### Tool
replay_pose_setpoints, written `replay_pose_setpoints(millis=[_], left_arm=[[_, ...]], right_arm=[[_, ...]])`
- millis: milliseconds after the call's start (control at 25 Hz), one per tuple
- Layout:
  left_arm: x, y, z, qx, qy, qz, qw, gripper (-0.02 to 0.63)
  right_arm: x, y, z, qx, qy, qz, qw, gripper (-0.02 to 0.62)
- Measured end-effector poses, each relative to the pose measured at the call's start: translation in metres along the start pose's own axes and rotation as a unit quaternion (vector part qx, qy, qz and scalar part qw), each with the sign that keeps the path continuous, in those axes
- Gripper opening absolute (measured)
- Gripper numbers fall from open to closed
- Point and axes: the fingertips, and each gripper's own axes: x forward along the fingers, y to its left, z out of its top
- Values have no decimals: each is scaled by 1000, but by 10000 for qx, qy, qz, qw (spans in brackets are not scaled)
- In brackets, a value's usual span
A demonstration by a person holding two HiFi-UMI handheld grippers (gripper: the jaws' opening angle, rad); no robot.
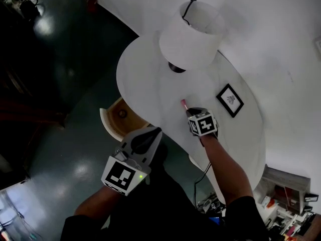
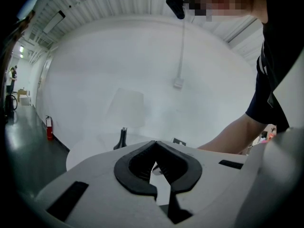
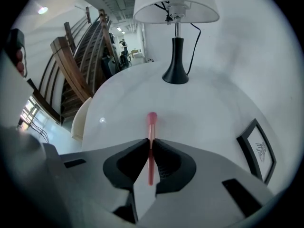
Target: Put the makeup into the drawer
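A slim pink makeup brush (image 1: 183, 103) (image 3: 151, 127) lies between the pads of my right gripper (image 1: 193, 113) (image 3: 151, 140), which is shut on its handle. The brush's head sticks out ahead of the jaws, just above the white round table (image 1: 145, 69). The drawer (image 1: 106, 122) stands pulled open at the table's left edge, with a wooden inside and a cream front. My left gripper (image 1: 152, 133) (image 2: 155, 142) hovers beside the drawer, its tips together and nothing between them.
A lamp (image 1: 193, 34) (image 3: 175, 4) with a white shade and black base stands at the back of the table. A small black picture frame (image 1: 229, 100) (image 3: 256, 148) stands to the right of the brush. Dark floor lies left of the table.
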Motion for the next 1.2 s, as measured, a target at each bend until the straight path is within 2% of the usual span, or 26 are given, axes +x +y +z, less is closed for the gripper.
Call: replay_pose_setpoints(millis=[760, 960, 1200], left_arm=[[-28, -19, 22, 180, -215, 600, 9978, 11], [-51, -6, 21, 306, -187, 593, 9976, 11], [-87, 25, 23, 375, -206, 630, 9971, 11]], right_arm=[[-78, 18, 19, 25, -941, 500, 9943, 46], [-96, 43, 36, 24, -1113, 558, 9922, 46], [-103, 93, 68, -23, -1300, 687, 9891, 46]])
